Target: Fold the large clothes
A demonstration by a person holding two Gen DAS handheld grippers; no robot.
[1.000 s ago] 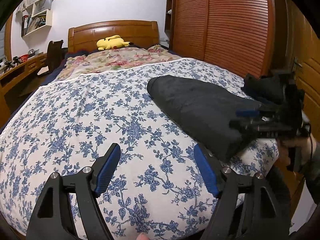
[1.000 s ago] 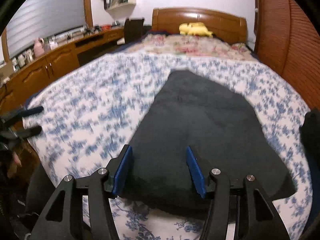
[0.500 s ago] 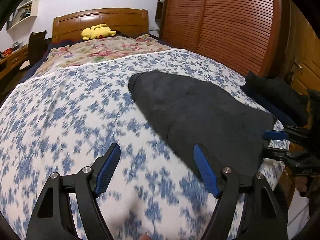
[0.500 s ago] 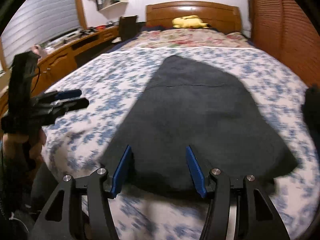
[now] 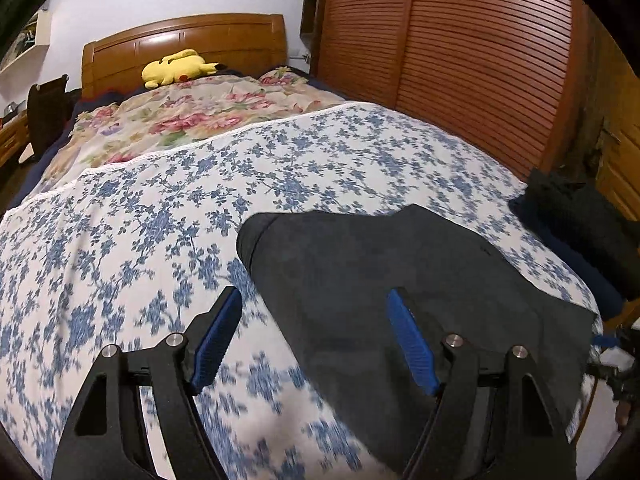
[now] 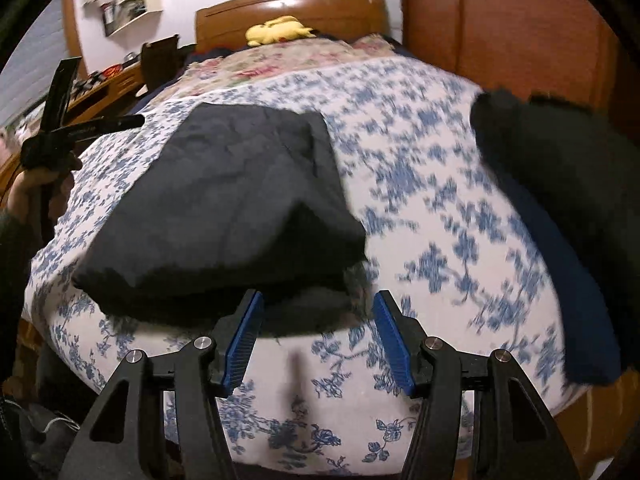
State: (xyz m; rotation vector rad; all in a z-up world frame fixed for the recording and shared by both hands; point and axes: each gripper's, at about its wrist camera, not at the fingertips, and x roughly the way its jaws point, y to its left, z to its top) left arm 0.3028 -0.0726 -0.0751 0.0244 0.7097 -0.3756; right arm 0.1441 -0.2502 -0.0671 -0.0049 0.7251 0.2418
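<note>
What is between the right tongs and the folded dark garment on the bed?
Nothing visible. The right tongs stand open at the near edge of the folded dark garment, with only the bedsheet below them.

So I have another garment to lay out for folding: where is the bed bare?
Bare blue-flowered sheet lies left of the folded dark garment, up to the pink floral quilt. A narrower strip separates it from the black clothes pile, which crowds the right edge.
</note>
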